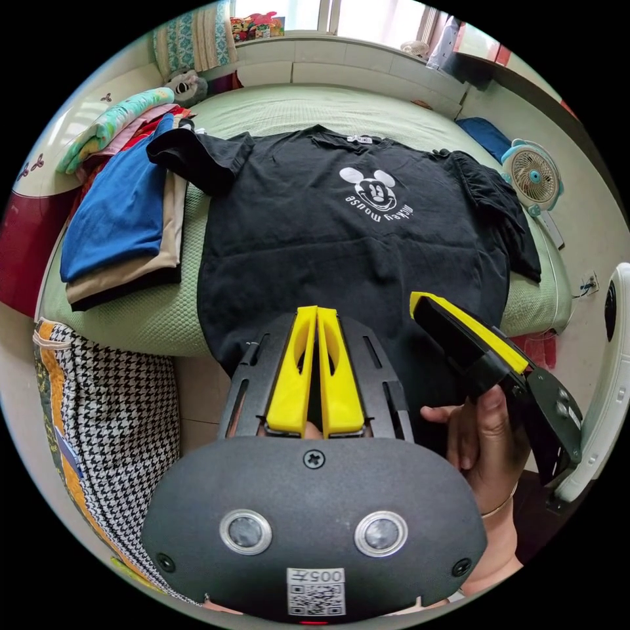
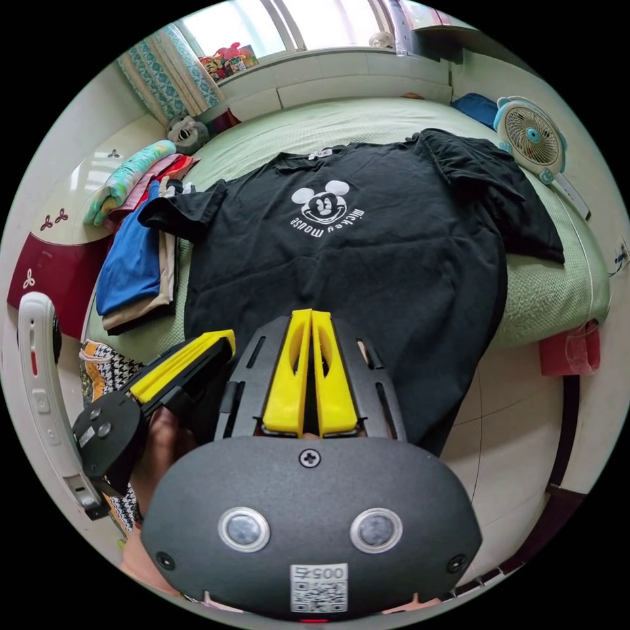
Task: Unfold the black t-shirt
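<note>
The black t-shirt lies spread flat on the green bed, white cartoon print up, collar at the far end and both sleeves out to the sides. Its hem hangs over the bed's near edge. My left gripper hovers over the hem with its yellow jaws shut and no cloth between them. Just to its right, my right gripper is held in a hand, also shut. In the right gripper view the t-shirt lies the same way, with the right gripper shut over the hem and the left gripper beside it.
A pile of folded clothes, blue on top, sits on the bed's left side under one sleeve. A small fan stands right of the bed. A houndstooth bag is on the floor at the near left, and a white appliance at the right.
</note>
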Available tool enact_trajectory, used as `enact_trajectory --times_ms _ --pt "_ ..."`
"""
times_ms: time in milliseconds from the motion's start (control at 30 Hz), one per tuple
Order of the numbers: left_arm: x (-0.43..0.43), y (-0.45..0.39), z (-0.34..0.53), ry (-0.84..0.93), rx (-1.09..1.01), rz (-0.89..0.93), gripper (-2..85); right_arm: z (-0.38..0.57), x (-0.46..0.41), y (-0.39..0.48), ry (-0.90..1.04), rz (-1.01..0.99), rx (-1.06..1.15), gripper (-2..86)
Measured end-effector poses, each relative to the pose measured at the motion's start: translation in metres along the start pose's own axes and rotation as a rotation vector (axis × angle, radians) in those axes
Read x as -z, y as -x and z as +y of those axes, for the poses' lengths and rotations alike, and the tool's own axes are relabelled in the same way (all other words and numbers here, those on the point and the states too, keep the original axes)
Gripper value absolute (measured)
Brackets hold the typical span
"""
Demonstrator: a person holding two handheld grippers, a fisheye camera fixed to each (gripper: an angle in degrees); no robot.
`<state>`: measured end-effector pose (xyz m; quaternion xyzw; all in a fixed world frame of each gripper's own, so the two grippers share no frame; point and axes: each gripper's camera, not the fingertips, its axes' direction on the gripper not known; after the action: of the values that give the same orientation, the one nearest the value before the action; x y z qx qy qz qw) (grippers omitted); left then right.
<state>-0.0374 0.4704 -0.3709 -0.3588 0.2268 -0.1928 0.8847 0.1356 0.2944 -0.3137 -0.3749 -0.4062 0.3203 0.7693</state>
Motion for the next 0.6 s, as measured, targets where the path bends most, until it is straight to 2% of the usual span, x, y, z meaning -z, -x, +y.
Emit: enact_trajectory --times_ms 600 --pt "0.0029 0.0102 -0.0004 -0.008 0.005 0.006 -0.2 -0.0006 -0.0003 -0.0018 0.001 -0.005 -0.001 -1.2"
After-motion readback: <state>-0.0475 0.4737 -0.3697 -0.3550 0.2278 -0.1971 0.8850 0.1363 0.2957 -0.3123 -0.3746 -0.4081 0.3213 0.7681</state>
